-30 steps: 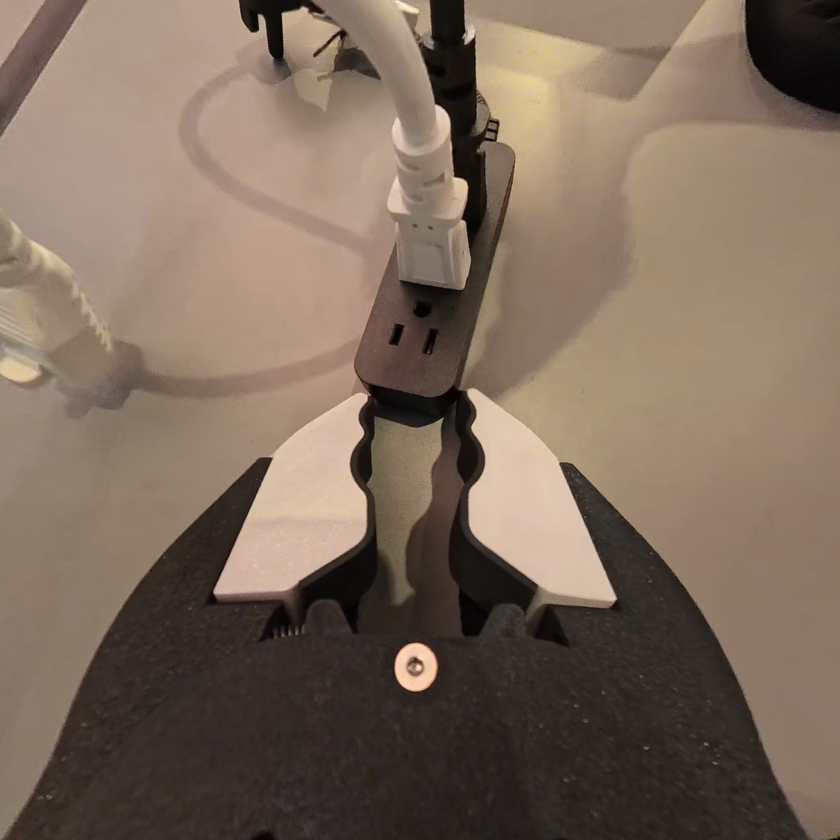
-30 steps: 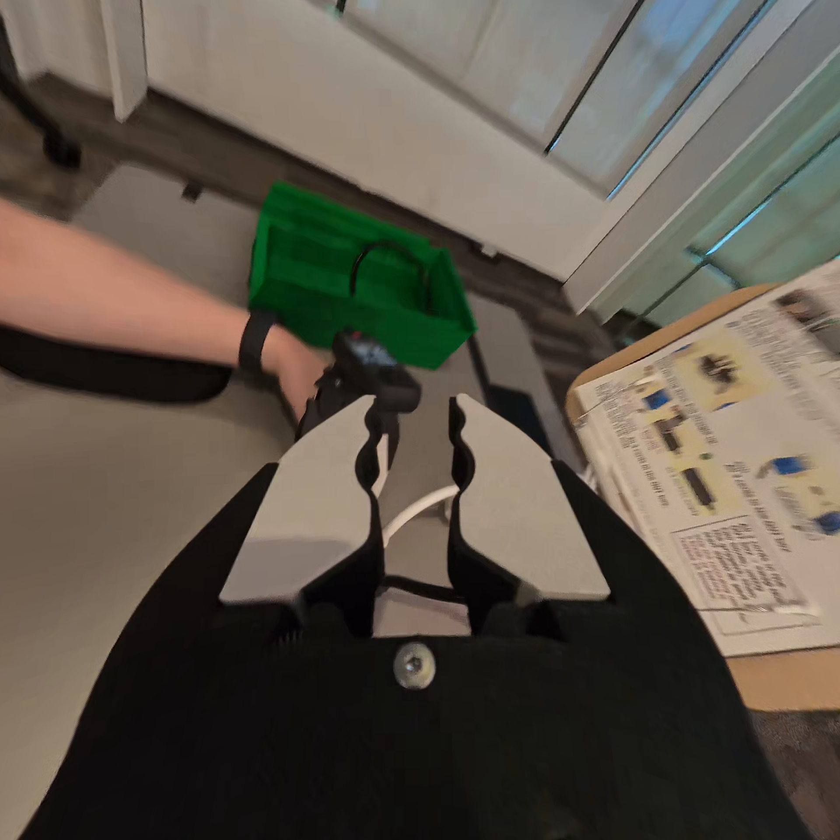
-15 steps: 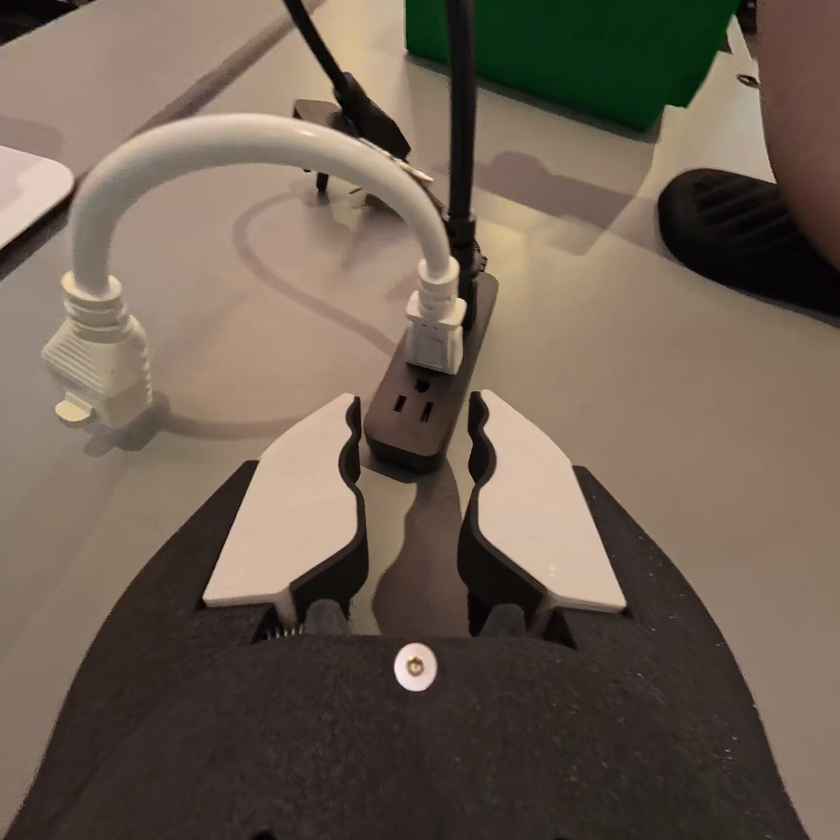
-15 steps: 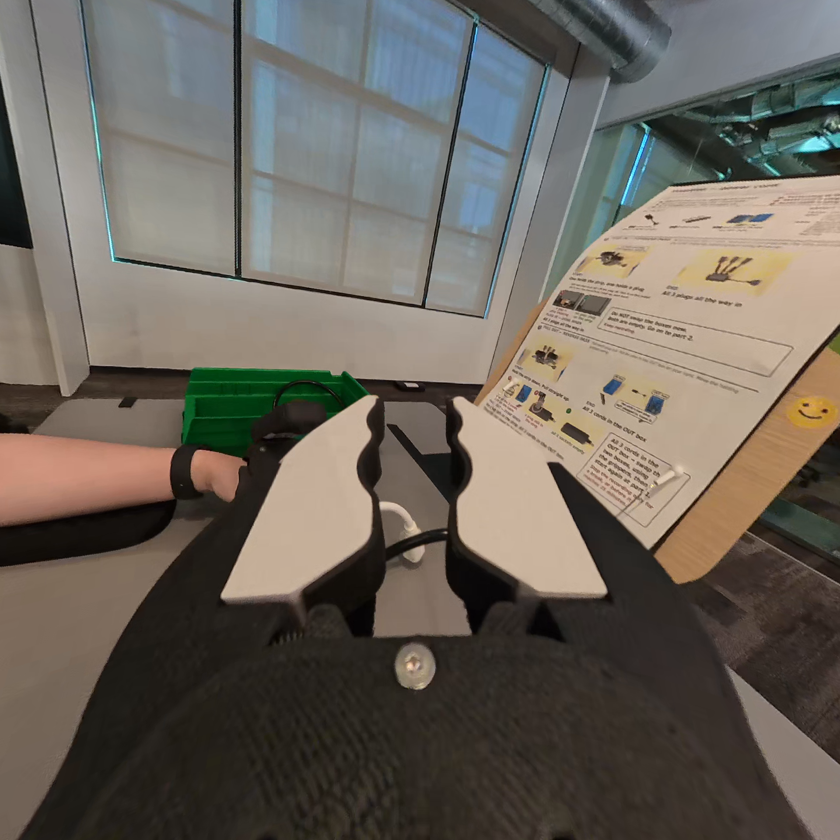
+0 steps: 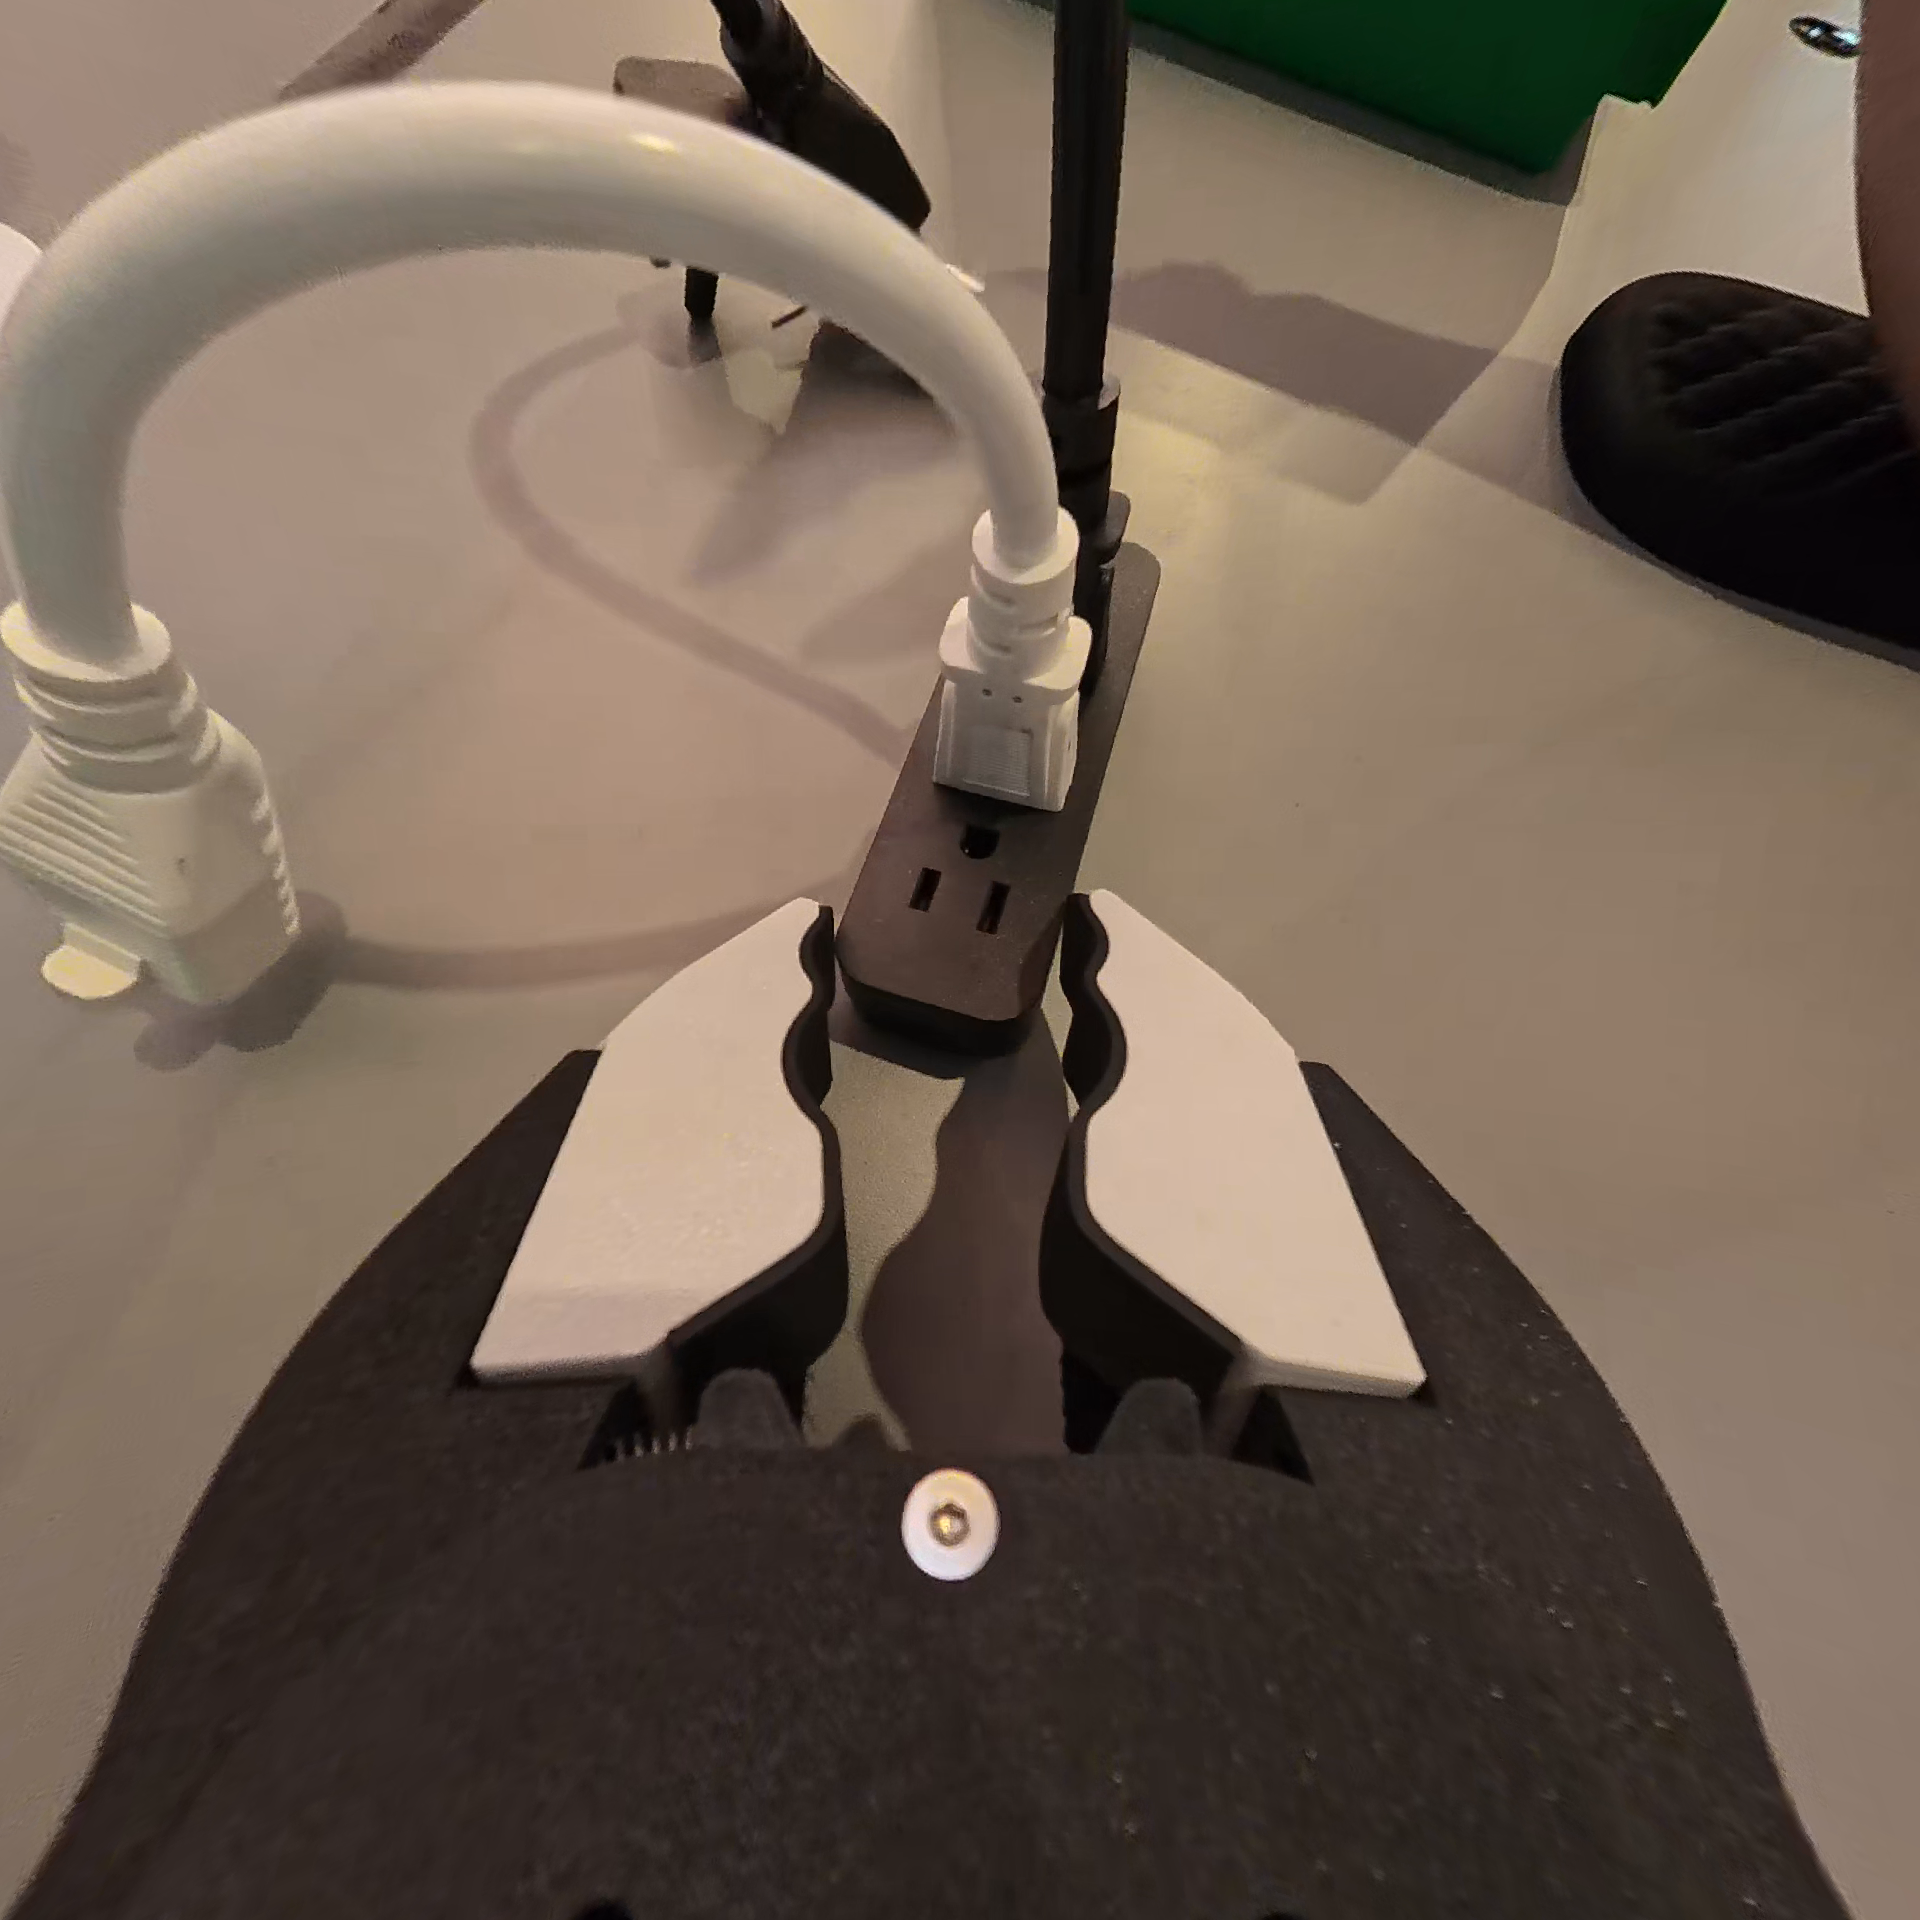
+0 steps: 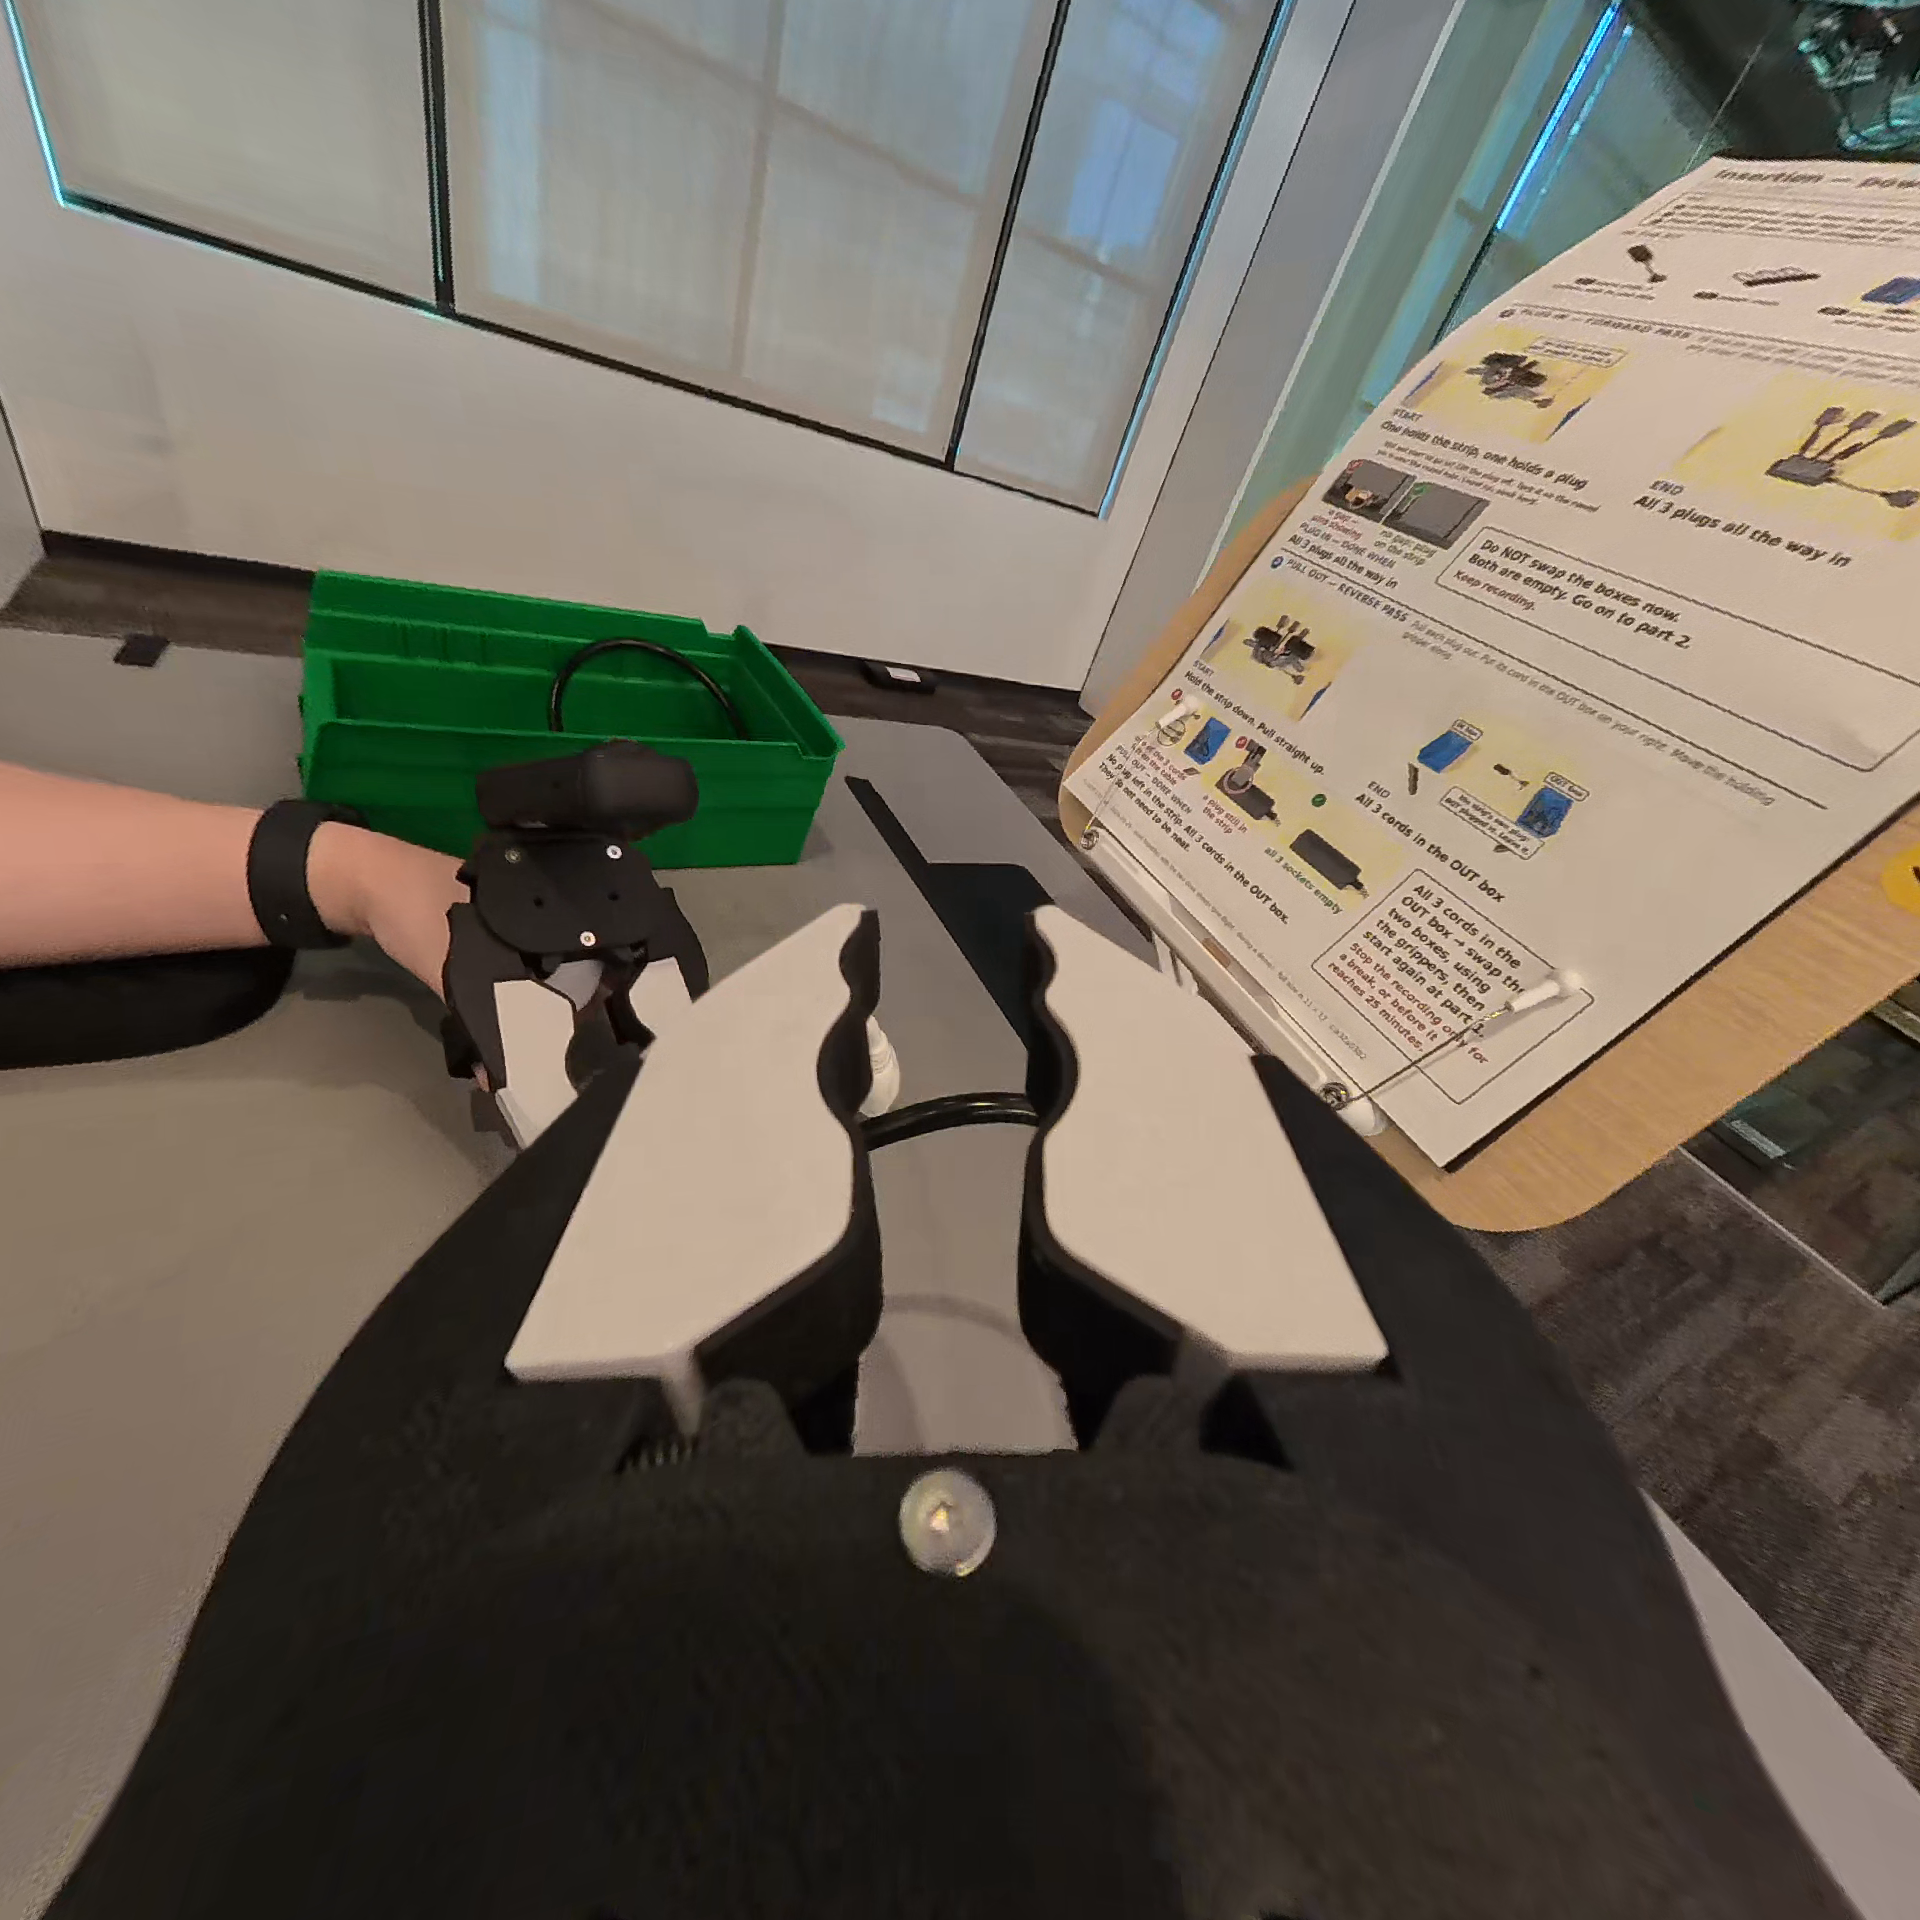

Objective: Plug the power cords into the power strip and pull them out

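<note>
One green plastic bin, ribbed inside, sits at the far side of the grey table; a loop of black cable lies in it, rest of contents hidden. Black power strip is flat on the table, matte, slim rectangle; three sockets by the look of it: near one bare, middle one holding a white plug, far one taking a black plug, though that seat is partly hidden. White cord is thick, glossy, arches up and left to a second ribbed white connector resting on the table. Another black plug lies loose beyond the strip. Left gripper has its two flat white fingers with wavy black inner edges straddling the strip's near end, spread, contact uncertain. Right gripper is raised above the table, jaws apart, nothing between them. A person's hand with a black wristband holds the left tool. One printed instruction sheet leans on a wooden board at right.
</note>
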### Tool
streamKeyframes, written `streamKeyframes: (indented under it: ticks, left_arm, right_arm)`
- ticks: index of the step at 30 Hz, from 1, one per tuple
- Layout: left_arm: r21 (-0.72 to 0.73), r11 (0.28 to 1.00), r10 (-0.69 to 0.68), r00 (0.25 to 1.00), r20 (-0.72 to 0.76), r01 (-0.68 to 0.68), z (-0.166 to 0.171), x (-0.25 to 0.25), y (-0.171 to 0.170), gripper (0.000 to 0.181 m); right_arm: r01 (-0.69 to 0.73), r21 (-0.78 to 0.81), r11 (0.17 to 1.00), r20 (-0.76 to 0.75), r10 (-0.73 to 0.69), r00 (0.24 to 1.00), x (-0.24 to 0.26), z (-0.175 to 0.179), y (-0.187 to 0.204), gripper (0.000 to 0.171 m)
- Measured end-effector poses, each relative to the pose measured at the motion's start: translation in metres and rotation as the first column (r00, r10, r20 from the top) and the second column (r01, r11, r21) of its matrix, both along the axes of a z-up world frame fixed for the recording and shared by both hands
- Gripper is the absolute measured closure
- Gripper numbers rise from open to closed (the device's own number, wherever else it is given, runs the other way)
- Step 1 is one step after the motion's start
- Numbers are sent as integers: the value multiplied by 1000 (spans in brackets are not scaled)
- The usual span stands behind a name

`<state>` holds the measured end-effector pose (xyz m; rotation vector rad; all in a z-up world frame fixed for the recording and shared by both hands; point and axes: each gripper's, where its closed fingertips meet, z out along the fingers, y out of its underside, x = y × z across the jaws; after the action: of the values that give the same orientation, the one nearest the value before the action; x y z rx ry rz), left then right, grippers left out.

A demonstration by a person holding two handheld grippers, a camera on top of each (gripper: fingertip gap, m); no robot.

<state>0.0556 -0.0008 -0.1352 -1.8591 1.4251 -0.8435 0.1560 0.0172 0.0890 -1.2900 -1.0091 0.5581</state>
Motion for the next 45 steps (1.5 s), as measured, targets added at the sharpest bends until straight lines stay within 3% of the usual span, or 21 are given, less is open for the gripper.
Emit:
streamKeyframes:
  ticks: [4,8,10,12,14,16,20,23,27,31,32,35,39,45]
  left_arm:
    - [70,997,39,998,49,-42,33,1,0,141]
    - [212,961,113,952,283,-177,136,-14,-5,143]
    - [216,925,201,884,422,-313,196,-49,-8,146]
    - [153,858,377,803,461,-490,227,-106,-5,147]
    - [72,746,601,716,356,-662,216,-174,0,147]
    - [-39,578,805,562,191,-815,178,-245,3,140]
    - [-251,283,959,276,64,-926,107,-341,19,146]
    - [-391,224,966,256,-31,-893,61,-352,23,143]
    - [-419,155,978,198,-59,-894,37,-363,32,137]
    - [-508,136,969,220,-109,-851,23,-361,42,151]
    - [-516,151,966,237,-106,-843,24,-361,44,161]
    - [-504,235,956,291,-34,-831,40,-358,50,167]
    - [-406,301,948,316,33,-863,68,-360,52,172]
    - [-243,408,911,410,45,-880,108,-345,51,172]
  right_arm:
    - [1,35,999,-16,0,1000,-1,9,-5,145]
    - [8,82,997,-48,-4,999,5,24,-14,145]
    - [21,99,995,-56,-16,998,11,30,-18,145]
    - [32,107,994,-68,-24,997,16,35,-21,145]
    - [33,111,993,-88,-23,996,20,38,-23,145]
    - [30,107,994,-106,-19,994,21,39,-22,145]
    - [63,83,995,-57,-59,997,20,27,-10,145]
    - [144,90,986,45,-148,988,27,11,2,145]
    - [163,79,983,50,-167,985,31,8,4,145]
    - [169,79,983,52,-173,984,33,7,5,145]
    - [173,76,982,56,-178,982,34,5,6,145]
    - [181,65,981,61,-185,981,37,1,9,146]
    - [189,53,981,60,-192,980,41,-1,12,146]
    - [196,53,979,82,-200,976,41,-5,12,146]
